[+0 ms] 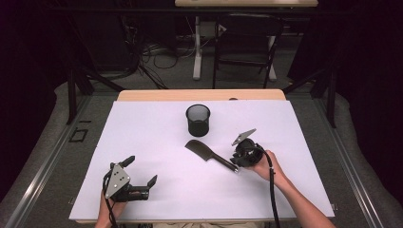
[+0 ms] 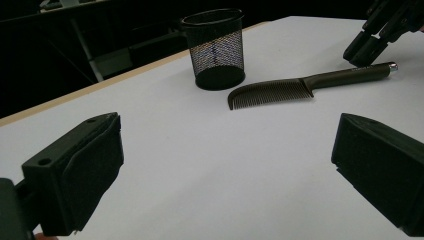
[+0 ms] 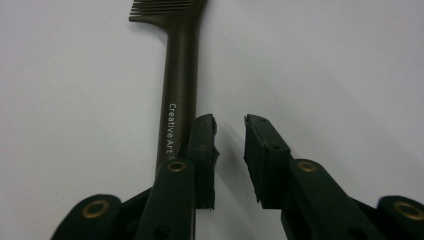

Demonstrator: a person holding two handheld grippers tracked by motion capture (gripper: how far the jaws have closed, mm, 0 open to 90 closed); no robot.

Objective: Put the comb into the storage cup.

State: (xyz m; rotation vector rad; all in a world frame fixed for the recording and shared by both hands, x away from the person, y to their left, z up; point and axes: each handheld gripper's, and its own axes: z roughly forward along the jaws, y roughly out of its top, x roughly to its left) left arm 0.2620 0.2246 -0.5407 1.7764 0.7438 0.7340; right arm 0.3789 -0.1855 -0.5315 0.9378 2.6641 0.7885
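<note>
A: Comb [image 1: 205, 151]? Where is it?

B: I see it lying flat mid-frame, below the mesh cup [image 1: 197, 119].

A: Your right gripper [image 3: 230, 125]?

B: Jaws a little apart, gripping nothing. The comb handle lies just outside one jaw.

A: Left gripper [image 1: 141, 172]?

B: Lower left, wide open, empty.

In the right gripper view, the comb [image 3: 181, 75] loses its teeth to the top edge; its handle end lies hidden behind 1 jaw, the printed lettering partly covered.
</note>
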